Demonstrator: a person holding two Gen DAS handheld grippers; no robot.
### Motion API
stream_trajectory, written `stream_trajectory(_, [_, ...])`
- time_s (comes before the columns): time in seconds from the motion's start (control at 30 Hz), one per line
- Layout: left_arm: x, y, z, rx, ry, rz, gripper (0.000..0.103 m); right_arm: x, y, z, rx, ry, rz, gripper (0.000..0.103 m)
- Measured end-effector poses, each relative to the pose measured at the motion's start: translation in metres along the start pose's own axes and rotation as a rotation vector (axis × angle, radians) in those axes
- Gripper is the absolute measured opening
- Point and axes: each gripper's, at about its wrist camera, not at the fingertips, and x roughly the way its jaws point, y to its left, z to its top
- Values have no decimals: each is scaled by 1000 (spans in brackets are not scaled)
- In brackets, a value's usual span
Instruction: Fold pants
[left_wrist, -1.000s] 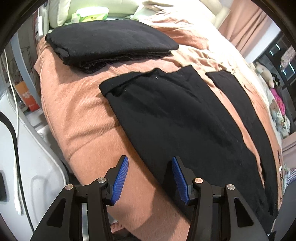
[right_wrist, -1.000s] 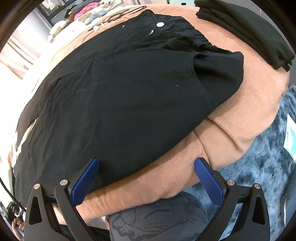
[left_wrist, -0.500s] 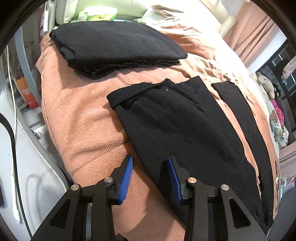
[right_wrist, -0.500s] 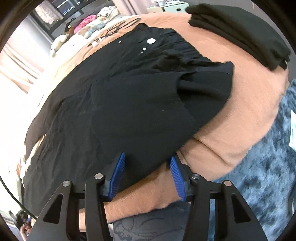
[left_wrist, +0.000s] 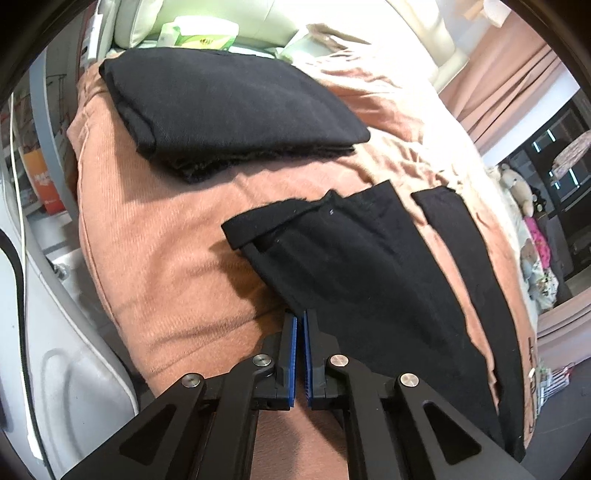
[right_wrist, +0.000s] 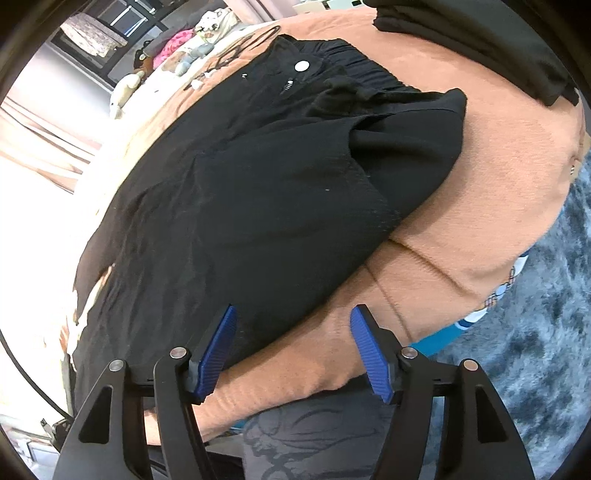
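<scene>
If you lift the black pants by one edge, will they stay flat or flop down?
Probably flop: the black pants already crease and drape over the blanket. Likely light, since the fabric looks thin. They may drag, not slide, on that fuzzy surface.

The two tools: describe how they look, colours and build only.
Both match. The left tool and right tool have black angular plastic linkages with triangular cutouts, round silver pivot pins, and ribbed blue pads lining each finger's inner face. No cables, markings or sleeves show.
</scene>
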Motion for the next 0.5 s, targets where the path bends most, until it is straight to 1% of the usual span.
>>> stream_trajectory(0.17, [10, 1, 5, -10, 40, -28, 5, 0, -9, -5, 42, -17, 35, 63])
stream_trajectory(0.2, [13, 2, 5, -15, 50, -30, 6, -1, -12, -5, 57, -2, 50, 63])
stream_trajectory(0.27, [18, 6, 6, -30, 67, -25, 15, -4, -20, -6, 91, -11, 76, 67])
stream_trajectory(0.3, [21, 7, 6, -38, 73, -30, 16, -6, -23, -6, 105, -19, 78, 71])
stream_trajectory(0.37, [24, 11, 6, -50, 82, -38, 17, -13, -31, -8, 128, -44, 79, 75])
stream_trajectory(0.5, [28, 7, 9, -38, 75, -42, 17, -16, -50, -6, 181, -76, 79, 75])
